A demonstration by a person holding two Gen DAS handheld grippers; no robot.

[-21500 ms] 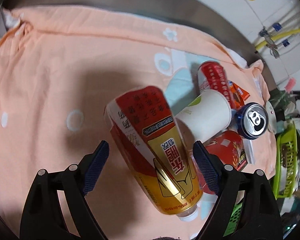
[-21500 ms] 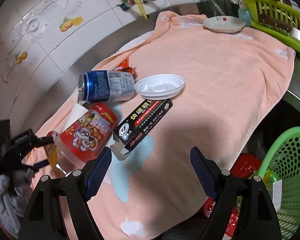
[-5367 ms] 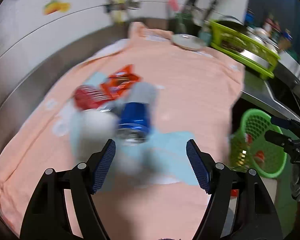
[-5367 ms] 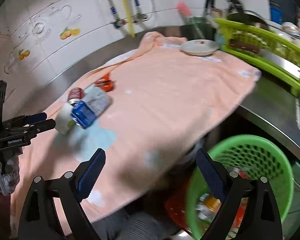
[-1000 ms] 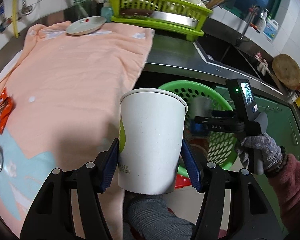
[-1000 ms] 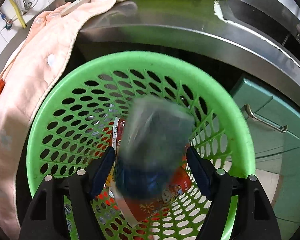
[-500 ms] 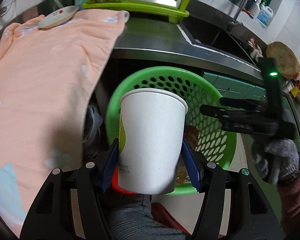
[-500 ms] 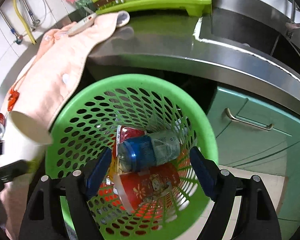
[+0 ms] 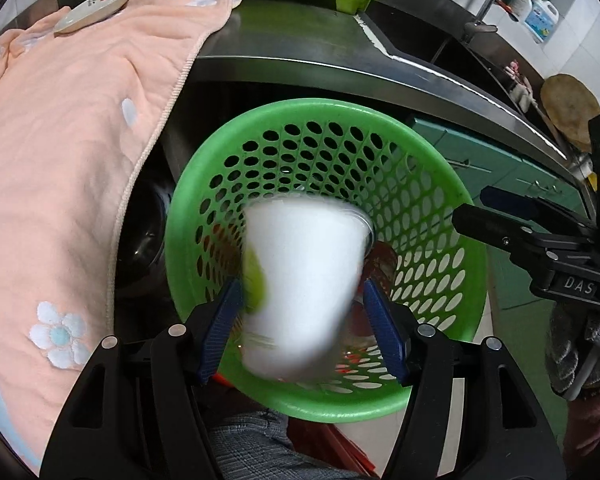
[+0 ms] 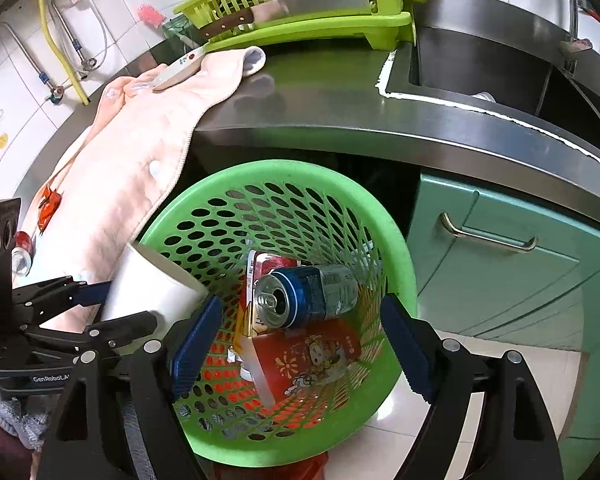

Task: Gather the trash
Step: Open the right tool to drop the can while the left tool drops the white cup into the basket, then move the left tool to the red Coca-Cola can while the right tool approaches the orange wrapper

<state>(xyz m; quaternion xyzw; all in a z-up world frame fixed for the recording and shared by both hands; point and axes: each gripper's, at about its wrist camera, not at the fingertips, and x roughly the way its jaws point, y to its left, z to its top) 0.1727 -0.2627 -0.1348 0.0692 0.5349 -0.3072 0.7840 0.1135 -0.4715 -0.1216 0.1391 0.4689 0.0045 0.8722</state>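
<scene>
A white paper cup (image 9: 300, 284) is blurred between the fingers of my left gripper (image 9: 302, 332), over the green basket (image 9: 328, 118). The fingers stand a little wider than the cup, so the grip looks loosened. In the right wrist view the cup (image 10: 152, 284) sits at the basket's left rim (image 10: 396, 240), between the left gripper's fingers (image 10: 132, 326). My right gripper (image 10: 300, 352) is open and empty above the basket. Inside lie a blue can (image 10: 308, 294) and a red cup (image 10: 308, 356).
A peach towel (image 9: 68, 128) covers the steel counter (image 9: 300, 44) on the left, with a red can (image 10: 20, 250) and an orange wrapper (image 10: 48, 204) on it. A green dish rack (image 10: 300, 12), a saucer (image 9: 96, 6) and green cabinet doors (image 10: 500, 264) are around.
My left gripper has moved over the basket and its fingers have opened a little off the cup, which now blurs. The right gripper has pulled back; the blue can lies in the basket.
</scene>
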